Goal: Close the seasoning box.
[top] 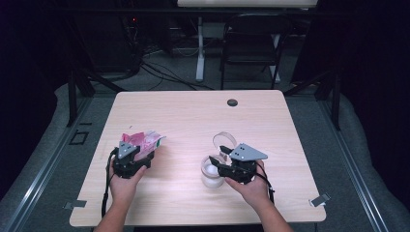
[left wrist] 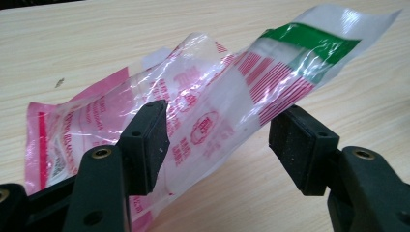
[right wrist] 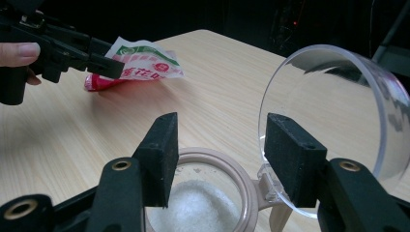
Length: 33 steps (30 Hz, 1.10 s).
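A pink, red and green printed plastic bag (top: 142, 139) (left wrist: 227, 92) is bowed between my left gripper's (top: 143, 152) (left wrist: 217, 140) wide-set pads, which press on its two edges. Its green end tilts up off the table. In the right gripper view the bag (right wrist: 145, 63) and the left gripper (right wrist: 104, 65) sit at the far left. A small jar (top: 212, 178) (right wrist: 239, 171) of white powder (right wrist: 198, 208) stands open, its clear round lid (top: 225, 140) (right wrist: 333, 106) hinged upright. My right gripper (top: 217, 155) (right wrist: 220, 154) hovers at the jar's mouth, jaws apart, nothing pinched.
The light wooden table (top: 193, 116) has a dark round grommet (top: 232, 102) near its far edge. Behind the table stand a black folding chair (top: 251, 38) and a white desk leg (top: 199, 48) among floor cables. Bare wood lies between the two grippers.
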Each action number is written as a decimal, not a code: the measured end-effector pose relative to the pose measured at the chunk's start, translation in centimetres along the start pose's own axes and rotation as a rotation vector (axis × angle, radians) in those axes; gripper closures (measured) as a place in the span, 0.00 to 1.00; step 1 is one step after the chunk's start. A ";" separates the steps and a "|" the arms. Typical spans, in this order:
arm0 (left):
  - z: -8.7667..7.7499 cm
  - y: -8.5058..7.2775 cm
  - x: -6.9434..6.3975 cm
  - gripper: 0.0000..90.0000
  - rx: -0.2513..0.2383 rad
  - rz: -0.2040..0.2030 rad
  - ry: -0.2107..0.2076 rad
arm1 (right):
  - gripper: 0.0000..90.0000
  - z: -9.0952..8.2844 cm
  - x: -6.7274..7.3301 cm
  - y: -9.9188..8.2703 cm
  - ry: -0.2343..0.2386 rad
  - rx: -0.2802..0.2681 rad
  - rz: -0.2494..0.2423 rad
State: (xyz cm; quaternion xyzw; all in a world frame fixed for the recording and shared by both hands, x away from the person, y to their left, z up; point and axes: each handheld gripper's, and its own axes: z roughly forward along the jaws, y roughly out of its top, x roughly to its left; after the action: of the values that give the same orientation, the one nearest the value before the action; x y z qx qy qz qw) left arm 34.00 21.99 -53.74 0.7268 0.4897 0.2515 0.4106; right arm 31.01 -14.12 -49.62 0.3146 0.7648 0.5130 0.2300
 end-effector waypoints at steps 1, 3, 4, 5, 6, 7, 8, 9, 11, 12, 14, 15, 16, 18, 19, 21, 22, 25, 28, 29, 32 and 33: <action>0.1 0.0 -0.2 0.44 0.000 0.012 -0.005 | 0.51 0.0 0.0 0.0 0.000 0.000 0.000; 0.3 0.0 -0.6 0.44 0.006 0.027 -0.008 | 0.51 0.0 -0.1 0.0 -0.003 -0.001 0.003; 0.3 0.0 -0.7 0.44 0.009 0.035 -0.012 | 0.51 0.0 -0.1 0.0 -0.004 0.002 0.003; 0.4 0.0 -0.9 0.44 0.011 0.037 -0.016 | 0.51 0.0 -0.1 0.0 -0.005 0.002 0.004; 0.5 0.0 -1.1 0.44 0.015 0.043 -0.022 | 0.51 0.0 -0.2 -0.1 -0.004 0.002 0.004; 0.6 -0.1 -1.3 0.44 0.021 0.050 -0.029 | 0.51 0.0 -0.2 -0.1 -0.005 0.000 0.007; 0.7 -0.1 -1.7 0.44 0.028 0.069 -0.033 | 0.51 0.0 -0.2 -0.1 -0.005 -0.002 0.008; 0.8 -0.1 -1.9 0.44 0.034 0.079 -0.037 | 0.51 0.0 -0.2 0.0 -0.007 -0.004 0.008; 1.1 -0.2 -2.3 0.44 0.048 0.104 -0.048 | 0.51 0.0 -0.2 -0.1 -0.007 -0.003 0.007; 1.3 -0.2 -2.6 0.44 0.050 0.112 -0.050 | 0.51 0.0 -0.2 -0.1 -0.007 0.001 0.005; 1.5 -0.3 -3.1 0.44 0.063 0.140 -0.064 | 0.51 0.0 -0.2 -0.1 -0.008 0.003 0.004; 1.5 -0.3 -3.2 0.44 0.070 0.147 -0.068 | 0.51 0.0 -0.2 -0.1 -0.009 0.005 0.003; 1.6 -0.3 -3.4 0.44 0.068 0.154 -0.070 | 0.51 0.1 -0.2 -0.1 -0.011 0.005 0.002; 1.6 -0.3 -3.6 0.44 0.065 0.171 -0.077 | 0.51 0.1 -0.3 -0.2 -0.015 0.009 0.000; 1.6 -0.3 -3.7 0.44 0.067 0.171 -0.081 | 0.51 0.1 -0.3 -0.2 -0.016 0.012 -0.001; 1.6 -0.3 -3.9 0.44 0.064 0.174 -0.084 | 0.51 0.1 -0.4 -0.3 -0.028 0.013 -0.005; 1.6 -0.3 -3.9 0.45 0.057 0.176 -0.085 | 0.51 0.1 -0.5 -0.4 -0.029 0.015 -0.006; 1.5 -0.3 -4.1 0.46 0.048 0.166 -0.110 | 0.53 0.2 -0.6 -0.6 -0.025 0.018 0.005; 1.5 -0.3 -4.3 0.46 0.051 0.172 -0.120 | 0.52 0.2 -0.6 -0.5 -0.030 0.017 0.000; 1.5 -0.3 -4.4 0.46 0.049 0.175 -0.120 | 0.52 0.2 -0.6 -0.5 -0.027 0.014 0.001; 1.6 -0.3 -4.5 0.46 0.050 0.180 -0.124 | 0.53 0.0 -0.6 -0.4 -0.024 0.004 0.015; 1.6 -0.3 -4.6 0.46 0.048 0.181 -0.124 | 0.54 -0.1 -0.7 -0.3 -0.020 -0.002 0.024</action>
State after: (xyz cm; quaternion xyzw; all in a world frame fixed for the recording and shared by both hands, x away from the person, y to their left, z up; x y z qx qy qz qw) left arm 33.27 17.31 -54.68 0.7920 0.4015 0.2304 0.3980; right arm 31.35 -14.75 -49.87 0.3284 0.7581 0.5135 0.2319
